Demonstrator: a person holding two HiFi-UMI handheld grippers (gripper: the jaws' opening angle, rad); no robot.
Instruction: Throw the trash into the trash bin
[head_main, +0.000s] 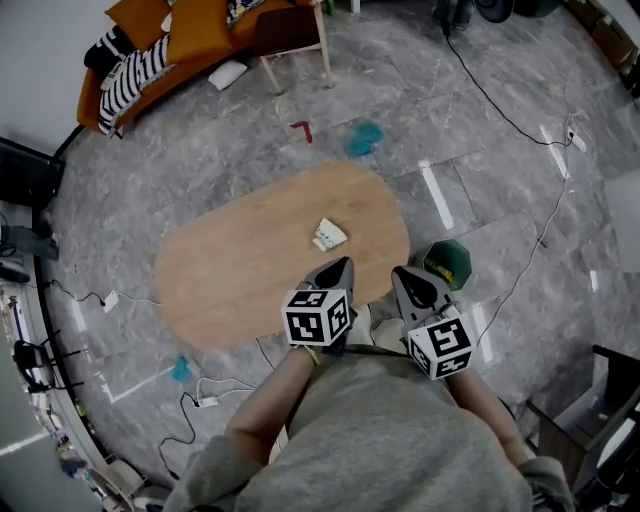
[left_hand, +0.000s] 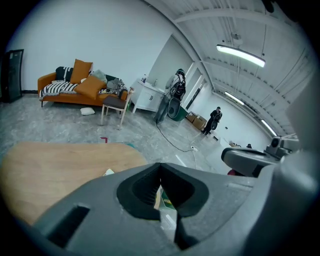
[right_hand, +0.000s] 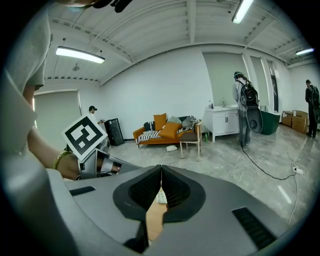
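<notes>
A small white and green piece of trash (head_main: 328, 234) lies near the middle of the oval wooden table (head_main: 230, 280). It also shows at the table's near side in the left gripper view (left_hand: 108, 172). A green trash bin (head_main: 447, 262) stands on the floor by the table's right end. My left gripper (head_main: 340, 268) hovers shut and empty over the table's near edge, short of the trash. My right gripper (head_main: 405, 275) is beside it, near the bin, with its jaws closed together and nothing between them. In the right gripper view the trash (right_hand: 161, 196) peeks through the slit below the closed jaws.
An orange sofa (head_main: 150, 50) with cushions and a wooden chair (head_main: 295, 40) stand beyond the table. Black cables (head_main: 520, 130) run over the grey floor at right and near left. People stand by a white cabinet (right_hand: 226, 124) far off.
</notes>
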